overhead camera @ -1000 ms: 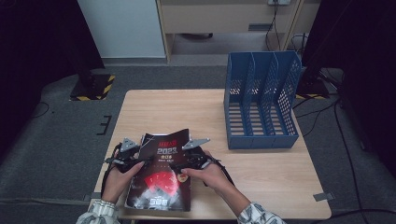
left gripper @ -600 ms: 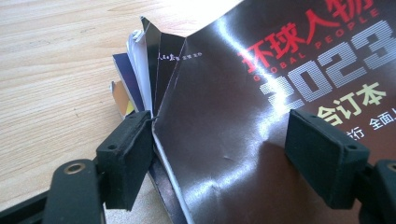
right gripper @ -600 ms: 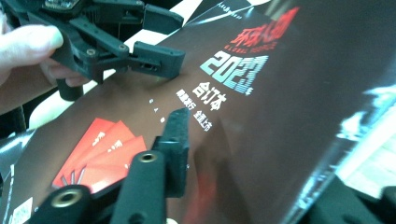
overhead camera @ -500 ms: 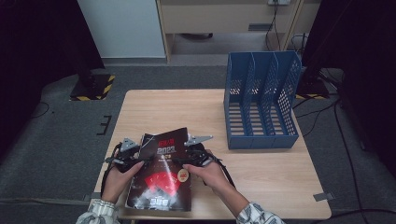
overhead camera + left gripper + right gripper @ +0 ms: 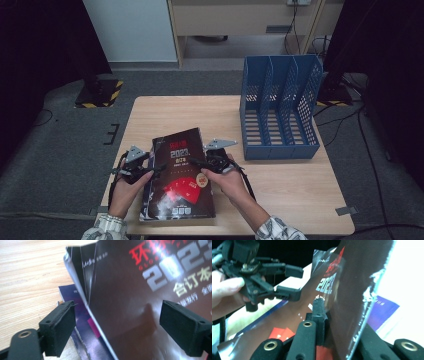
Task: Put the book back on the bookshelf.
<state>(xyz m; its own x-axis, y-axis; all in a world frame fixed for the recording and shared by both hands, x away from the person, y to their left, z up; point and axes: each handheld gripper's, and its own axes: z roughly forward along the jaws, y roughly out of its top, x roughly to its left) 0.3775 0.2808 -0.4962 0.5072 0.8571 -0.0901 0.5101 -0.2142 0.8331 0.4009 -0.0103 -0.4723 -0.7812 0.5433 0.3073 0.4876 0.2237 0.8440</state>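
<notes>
Lifted a little since a second ago, magazine (image 5: 180,175) edge up off the wooden surface (image 5: 280,185) — right gripper (image 5: 322,312) jaws just closed on the cover; left gripper (image 5: 120,332) jaws wide, straddling the spine, gripping nothing. Blue file rack (image 5: 280,110) still ahead — filing not begun.

Dark glossy magazine (image 5: 180,175), cover lifted

We see the table (image 5: 280,175) evenly lit from above while the room around it sinks into near black. Glare washes over the glossy magazine (image 5: 140,315) cover, its print blurred up close. In the right gripper view the right side blows out white, and the near jaws are soft.
</notes>
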